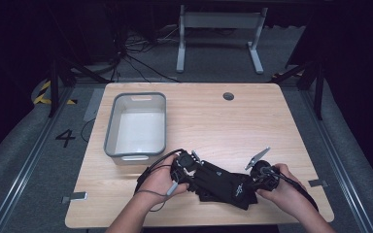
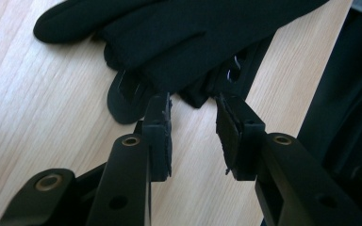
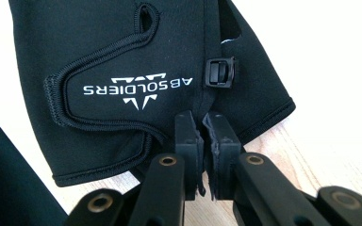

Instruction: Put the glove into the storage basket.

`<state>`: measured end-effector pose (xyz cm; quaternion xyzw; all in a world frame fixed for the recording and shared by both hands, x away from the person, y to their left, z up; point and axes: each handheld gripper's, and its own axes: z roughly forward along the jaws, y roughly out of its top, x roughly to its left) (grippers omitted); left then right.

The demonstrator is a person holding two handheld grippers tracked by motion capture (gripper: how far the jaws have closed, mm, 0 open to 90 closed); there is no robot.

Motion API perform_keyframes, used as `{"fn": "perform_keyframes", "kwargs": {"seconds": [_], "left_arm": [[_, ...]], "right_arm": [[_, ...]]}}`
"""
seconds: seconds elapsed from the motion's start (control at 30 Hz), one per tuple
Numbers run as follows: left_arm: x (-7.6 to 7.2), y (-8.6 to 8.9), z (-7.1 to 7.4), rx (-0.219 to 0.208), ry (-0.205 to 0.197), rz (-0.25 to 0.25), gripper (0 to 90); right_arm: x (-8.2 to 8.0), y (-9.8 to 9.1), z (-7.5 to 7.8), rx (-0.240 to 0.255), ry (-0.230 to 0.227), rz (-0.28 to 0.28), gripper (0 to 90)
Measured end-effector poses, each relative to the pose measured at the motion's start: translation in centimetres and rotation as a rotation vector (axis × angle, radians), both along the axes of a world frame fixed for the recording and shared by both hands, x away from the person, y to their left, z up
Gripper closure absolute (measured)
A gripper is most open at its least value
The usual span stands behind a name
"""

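A black glove (image 3: 136, 70) is pinched at its cuff by the right gripper (image 3: 203, 123), whose fingers are nearly closed. The left gripper (image 2: 194, 106) is held with fingers parted at the glove's fingertip end, not pressing it.

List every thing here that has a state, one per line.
gloves: lying flat on the table, fingers toward the left gripper
right gripper: shut on the cuff of the gloves
left gripper: open, at the fingertips
bin: upright, empty

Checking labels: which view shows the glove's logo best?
The right gripper view: the white logo on the glove cuff is sharp and readable, though upside down. The high view shows a tiny white mark on the glove. The left gripper view shows the glove's fingers, no logo.
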<state>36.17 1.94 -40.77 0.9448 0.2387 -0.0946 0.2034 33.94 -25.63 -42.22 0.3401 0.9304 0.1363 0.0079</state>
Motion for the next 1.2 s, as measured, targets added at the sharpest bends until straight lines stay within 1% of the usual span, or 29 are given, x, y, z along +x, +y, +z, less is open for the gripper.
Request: {"fn": "perform_keyframes", "kwargs": {"seconds": [0.07,0.17,0.23,0.3,0.4,0.43,0.47,0.53,0.57,0.63,0.7,0.83,0.97,1.07,1.1,1.2], "left_arm": [[0.0,-0.2,-0.1,-0.005,0.002,0.000,66.7],[0.0,-0.6,-0.5,0.006,0.004,-0.009,67.4],[0.0,-0.8,-0.6,0.010,-0.002,-0.008,68.8],[0.0,-1.0,-0.6,0.013,-0.014,-0.013,71.7],[-0.1,-1.2,-0.6,0.020,-0.031,-0.009,75.6],[-0.1,-1.3,-0.6,0.023,-0.028,-0.007,75.9],[0.0,-1.2,-0.7,0.035,-0.021,-0.004,75.4],[0.1,-1.1,-1.0,0.067,-0.023,0.016,73.0],[0.2,-1.0,-1.0,0.067,-0.017,0.018,71.3],[0.2,-0.9,-1.0,0.054,-0.001,0.014,67.7],[0.3,-0.9,-1.0,0.055,0.000,0.017,65.5],[0.2,-1.3,-1.2,0.051,-0.011,-0.002,64.3],[0.0,-1.5,-1.1,0.043,-0.025,-0.007,76.6],[-0.1,-1.6,-1.1,0.067,-0.032,-0.007,87.4],[-0.1,-1.7,-1.1,0.072,-0.038,-0.007,89.7],[-0.2,-1.7,-1.1,0.089,-0.046,-0.006,90.0]], "right_arm": [[0.0,0.0,0.0,0.001,-0.001,-0.002,85.0],[0.0,0.0,0.0,-0.002,-0.003,-0.001,85.0],[-0.1,0.0,0.0,-0.002,-0.003,-0.001,85.0],[-0.1,0.1,0.0,-0.001,-0.006,-0.005,85.0],[-0.1,0.0,0.0,0.000,-0.006,-0.005,85.0],[-0.1,0.1,0.0,-0.001,-0.006,-0.005,84.9],[-0.1,0.1,0.0,-0.001,-0.007,-0.006,84.9],[-0.1,0.1,0.0,0.001,-0.004,-0.003,85.0],[-0.1,0.1,0.0,0.001,-0.004,-0.005,85.0],[-0.1,0.0,0.0,0.004,-0.003,-0.007,84.9],[-0.1,0.0,0.0,0.006,-0.002,-0.006,84.9],[-0.1,0.0,0.0,0.004,0.000,-0.005,84.9],[-0.1,0.1,0.0,0.003,-0.003,-0.002,84.9],[-0.1,0.1,0.0,0.001,-0.003,-0.002,84.9],[-0.1,0.1,0.0,0.001,-0.004,-0.001,84.9],[-0.1,0.1,-0.1,0.004,-0.004,0.001,85.0]]}}
